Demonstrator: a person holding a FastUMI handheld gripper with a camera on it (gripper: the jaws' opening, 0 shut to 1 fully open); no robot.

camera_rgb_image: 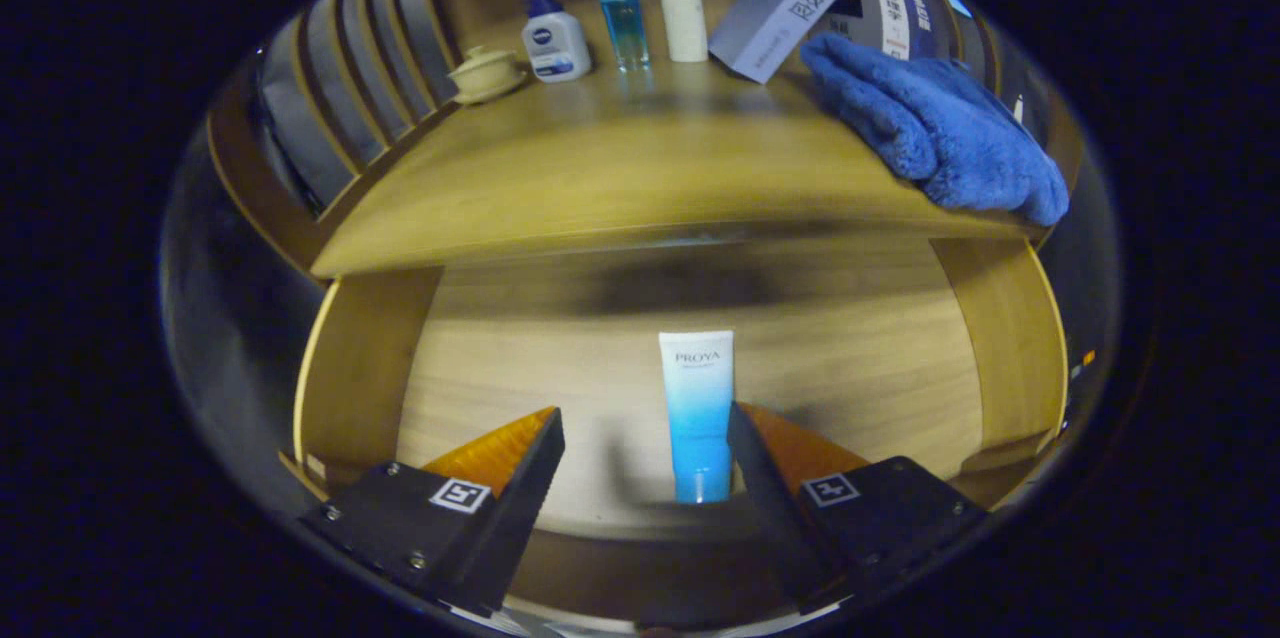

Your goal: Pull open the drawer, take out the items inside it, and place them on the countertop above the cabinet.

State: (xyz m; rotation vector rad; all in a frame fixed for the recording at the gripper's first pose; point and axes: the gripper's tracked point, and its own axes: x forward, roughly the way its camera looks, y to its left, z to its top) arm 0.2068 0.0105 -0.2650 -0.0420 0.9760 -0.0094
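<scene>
Gripper (645,438) gapes over drawer (350,368) (tube (697,408) between fingers), countertop (600,168) above.

Gripper (645,443) spread wide over the open drawer (880,368), a tube (697,413) lying beside 1 finger.

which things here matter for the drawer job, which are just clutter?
Job:
open drawer
tube standing inside it, between the open claw fingers, beside one
countertop

Clutter, on the countertop:
lidded cup
three bottles
box
blue towel
</scene>
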